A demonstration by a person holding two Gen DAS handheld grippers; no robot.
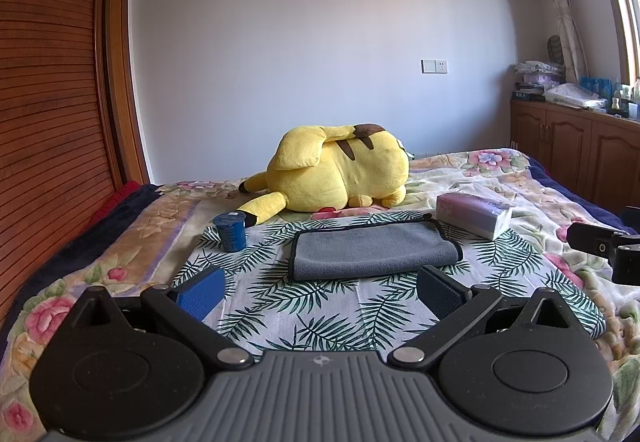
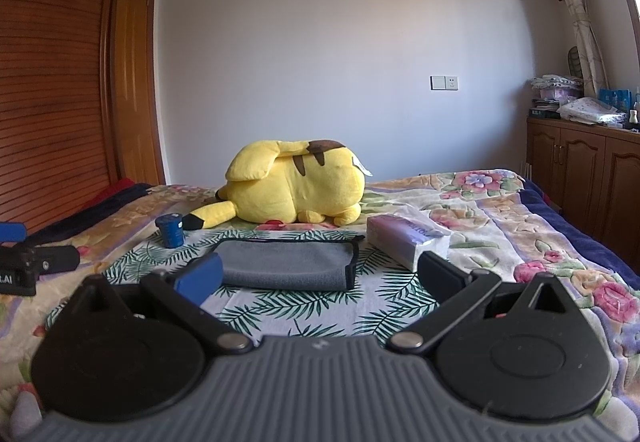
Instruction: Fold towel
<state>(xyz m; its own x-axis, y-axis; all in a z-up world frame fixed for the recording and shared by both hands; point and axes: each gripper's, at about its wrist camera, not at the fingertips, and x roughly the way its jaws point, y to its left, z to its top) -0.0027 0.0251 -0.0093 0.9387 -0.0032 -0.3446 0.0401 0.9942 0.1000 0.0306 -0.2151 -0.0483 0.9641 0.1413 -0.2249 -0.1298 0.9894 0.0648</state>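
Bedroom bed (image 1: 520, 194) under floral quilt, leaf-print cloth (image 1: 320, 306) on top. Grey microfibre towel with black edging (image 1: 372, 250), apparently folded once, lying flat mid-cloth. Left hand-held gripper (image 1: 320, 292) and right hand-held gripper (image 2: 320, 278) both spread wide, short of towel. Best next: pinch matching corners, lift evenly, align edges.
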